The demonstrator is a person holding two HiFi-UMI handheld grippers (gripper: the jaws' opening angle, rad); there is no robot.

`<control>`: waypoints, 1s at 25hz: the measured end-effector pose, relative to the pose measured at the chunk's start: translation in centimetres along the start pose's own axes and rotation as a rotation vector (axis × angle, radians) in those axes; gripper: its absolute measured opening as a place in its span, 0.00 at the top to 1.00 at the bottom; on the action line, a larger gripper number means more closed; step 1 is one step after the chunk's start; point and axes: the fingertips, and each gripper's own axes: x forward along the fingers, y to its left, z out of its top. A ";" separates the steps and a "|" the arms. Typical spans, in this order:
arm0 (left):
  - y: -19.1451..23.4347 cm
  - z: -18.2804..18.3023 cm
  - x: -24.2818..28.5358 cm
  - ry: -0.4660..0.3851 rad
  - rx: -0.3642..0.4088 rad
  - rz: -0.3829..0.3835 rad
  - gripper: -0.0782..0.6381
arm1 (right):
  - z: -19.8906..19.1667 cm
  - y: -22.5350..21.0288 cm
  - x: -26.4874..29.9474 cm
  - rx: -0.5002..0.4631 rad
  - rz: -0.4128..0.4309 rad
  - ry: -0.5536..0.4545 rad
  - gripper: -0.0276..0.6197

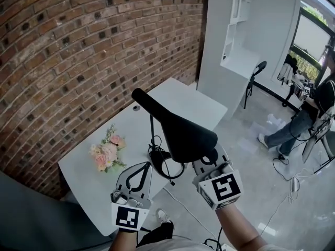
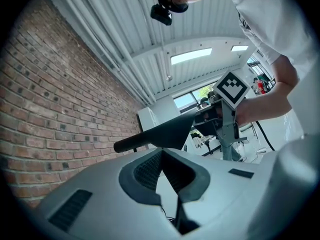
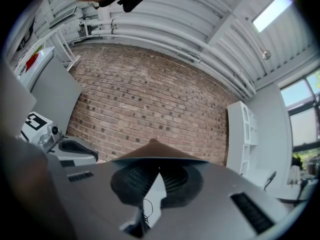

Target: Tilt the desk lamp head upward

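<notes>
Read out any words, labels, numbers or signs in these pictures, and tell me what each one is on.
No words or numbers can be read.
Left hand-held gripper: left marker is a black-and-white square pattern, not text.
Right hand-held gripper: right marker is the same kind of pattern, not text.
Shirt: dark print, too blurred to read.
Lamp head: no label shows.
</notes>
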 end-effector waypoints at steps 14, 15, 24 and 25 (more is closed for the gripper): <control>2.8 2.9 0.7 -0.026 -0.040 0.009 0.88 | 1.4 0.1 0.6 -0.019 0.014 -0.008 0.93; 3.0 3.1 0.7 -0.028 -0.060 0.017 0.88 | 1.5 0.1 0.7 -0.023 0.016 -0.009 0.93; 2.2 3.1 0.7 -0.035 -0.116 0.009 0.88 | 0.9 0.3 -0.1 -0.043 0.003 -0.009 0.93; 2.2 3.0 0.6 -0.034 -0.128 0.009 0.88 | 0.9 0.4 -0.1 -0.042 -0.002 -0.014 0.93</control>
